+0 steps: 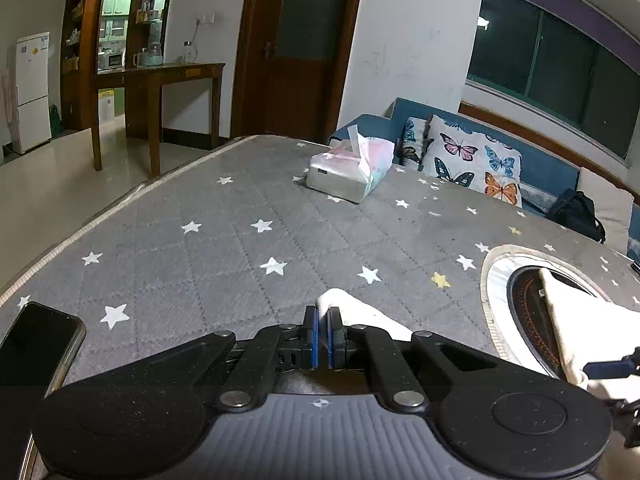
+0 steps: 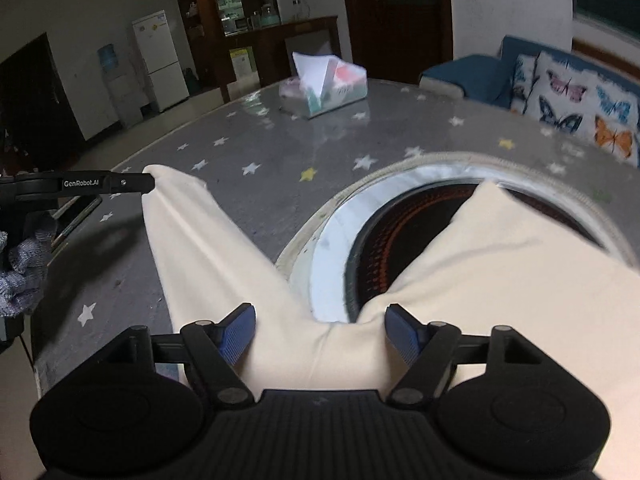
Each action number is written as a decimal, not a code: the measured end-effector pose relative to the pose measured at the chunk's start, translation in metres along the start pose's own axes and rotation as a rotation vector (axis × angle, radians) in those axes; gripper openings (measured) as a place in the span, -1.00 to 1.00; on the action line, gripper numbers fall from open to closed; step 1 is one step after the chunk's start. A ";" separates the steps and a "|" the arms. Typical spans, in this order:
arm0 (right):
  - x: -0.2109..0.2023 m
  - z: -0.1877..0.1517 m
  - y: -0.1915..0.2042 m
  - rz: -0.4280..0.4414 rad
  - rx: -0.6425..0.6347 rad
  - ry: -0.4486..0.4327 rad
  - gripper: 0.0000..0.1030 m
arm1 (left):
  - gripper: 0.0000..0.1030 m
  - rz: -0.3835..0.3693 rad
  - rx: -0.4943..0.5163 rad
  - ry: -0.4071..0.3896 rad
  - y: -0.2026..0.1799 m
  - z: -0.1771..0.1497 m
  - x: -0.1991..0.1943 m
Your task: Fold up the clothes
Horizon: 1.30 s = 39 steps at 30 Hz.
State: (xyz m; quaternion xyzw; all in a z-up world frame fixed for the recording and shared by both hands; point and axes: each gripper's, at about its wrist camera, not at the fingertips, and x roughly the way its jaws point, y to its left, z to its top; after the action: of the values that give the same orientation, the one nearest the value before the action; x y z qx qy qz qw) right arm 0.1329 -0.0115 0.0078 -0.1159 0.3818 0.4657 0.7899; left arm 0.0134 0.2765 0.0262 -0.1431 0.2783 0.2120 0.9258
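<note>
A tissue box (image 1: 347, 176) holds a protruding tissue. The left gripper (image 1: 322, 330) pinches the cream garment (image 2: 224, 256); the right gripper (image 2: 320, 334) stands spread above it.

Table cover (image 1: 224, 216): spread over the table, a round opening (image 2: 460, 220) at its right. Garment (image 2: 320, 340): lay on the cover, one part reaching left, one part over the opening. Tissue pack (image 1: 348, 172): far side of the cover. Phone (image 1: 36, 344): near left edge. Sofa (image 1: 552, 168) with cushions (image 1: 472, 160): behind the table, right.
</note>
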 end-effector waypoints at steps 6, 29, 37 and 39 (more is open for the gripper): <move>-0.002 -0.004 0.010 0.008 -0.038 -0.008 0.49 | -0.91 -0.004 -0.005 0.003 0.001 -0.001 0.003; -0.093 -0.063 -0.048 -0.182 0.138 -0.064 0.56 | -0.91 -0.019 0.013 -0.052 -0.013 0.007 -0.024; -0.136 -0.111 -0.102 -0.309 0.310 -0.079 0.56 | -0.91 -0.059 0.075 -0.138 -0.042 0.022 -0.063; -0.141 -0.116 -0.099 -0.307 0.307 -0.099 0.56 | -0.91 -0.075 0.096 -0.159 -0.054 0.026 -0.073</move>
State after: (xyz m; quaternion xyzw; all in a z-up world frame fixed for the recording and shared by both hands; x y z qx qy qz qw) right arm 0.1185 -0.2188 0.0124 -0.0281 0.3869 0.2814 0.8777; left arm -0.0044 0.2166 0.0969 -0.0915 0.2084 0.1740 0.9581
